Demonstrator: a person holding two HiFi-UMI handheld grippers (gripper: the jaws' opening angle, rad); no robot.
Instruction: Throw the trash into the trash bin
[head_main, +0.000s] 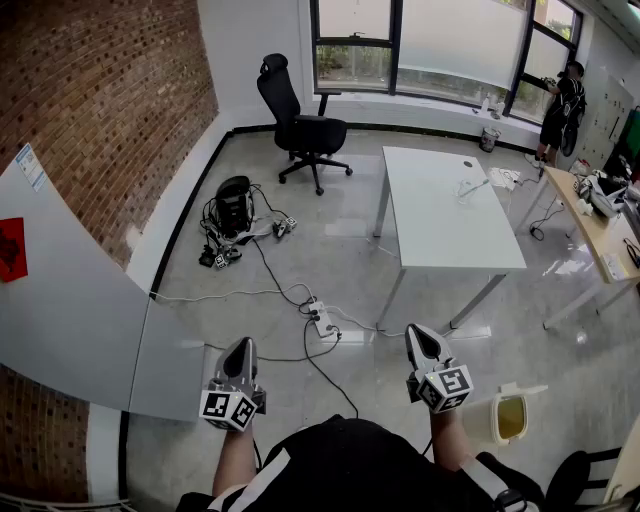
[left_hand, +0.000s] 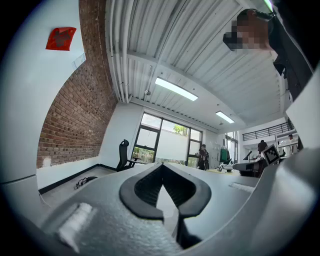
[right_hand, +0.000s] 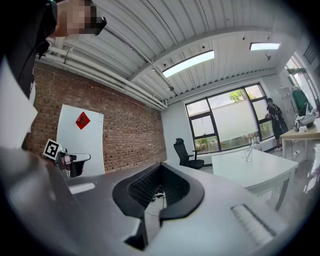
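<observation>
The left gripper (head_main: 240, 352) and right gripper (head_main: 421, 342) are hovering with jaws together, empty, near the trash bin (head_main: 510, 417).

Trash bin look: the trash bin (head_main: 510, 417) is small, with a pale cream body, an open top and a yellowish inside.
Trash bin pose: upright on the floor (head_main: 340, 250).
Trash bin place: just to the right of the right gripper (head_main: 418, 331), level with its marker cube and behind its jaw tips, not touching it.
Trash look: a small clear item (head_main: 470, 187) (right_hand: 248, 155), cup-like and too small to tell more.
Trash place: on the white table (head_main: 440, 225), well ahead of the right gripper and slightly to its right, well apart from the trash bin.
</observation>
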